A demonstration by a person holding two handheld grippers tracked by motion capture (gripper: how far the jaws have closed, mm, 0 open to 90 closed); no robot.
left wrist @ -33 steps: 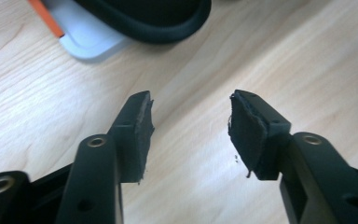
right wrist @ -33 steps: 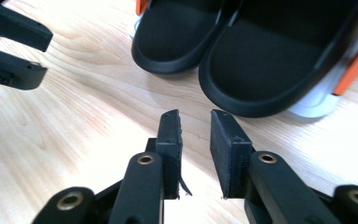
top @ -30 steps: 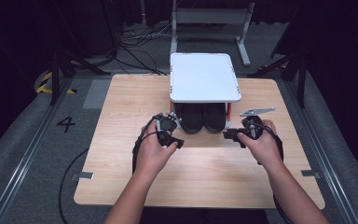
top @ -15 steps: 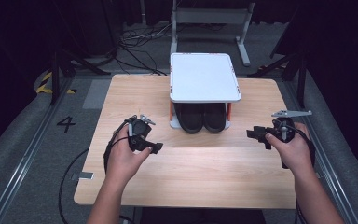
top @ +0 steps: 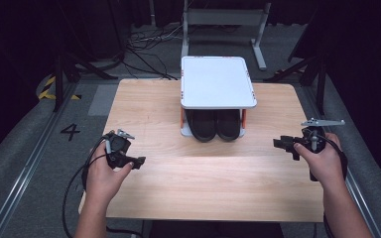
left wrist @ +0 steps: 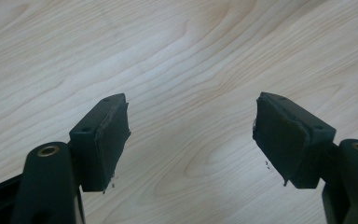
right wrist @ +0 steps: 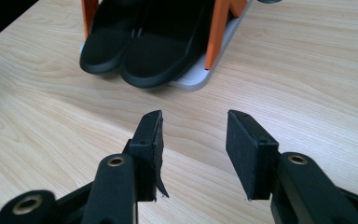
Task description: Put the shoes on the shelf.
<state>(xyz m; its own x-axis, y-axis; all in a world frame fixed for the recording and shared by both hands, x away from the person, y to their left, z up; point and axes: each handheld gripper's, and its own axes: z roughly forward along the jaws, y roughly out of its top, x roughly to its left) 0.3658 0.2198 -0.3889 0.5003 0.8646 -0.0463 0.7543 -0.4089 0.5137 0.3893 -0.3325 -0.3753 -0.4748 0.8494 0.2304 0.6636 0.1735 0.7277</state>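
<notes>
A pair of black shoes [top: 216, 125] sits side by side on the lower level of a small rack with a white top [top: 217, 82] and orange posts, at the table's far middle. In the right gripper view the shoes [right wrist: 144, 42] lie ahead on the rack's grey base, between orange posts [right wrist: 216, 32]. My left gripper [top: 138, 161] is open over bare wood near the left edge, its jaws [left wrist: 191, 140] wide apart with nothing between. My right gripper [top: 279, 144] is open near the right edge, pointing toward the rack, jaws [right wrist: 193, 140] holding nothing.
The wooden table [top: 203, 193] stretches bare between my two hands. Beyond it stand a grey metal stand [top: 223, 20] and floor cables [top: 144, 44]. A floor marking "4" [top: 70, 132] lies to the left. Dark surroundings border both sides.
Both grippers have drawn back from the rack and apart, the left toward the near left edge, the right toward the right edge. The shoes stay on the rack.
</notes>
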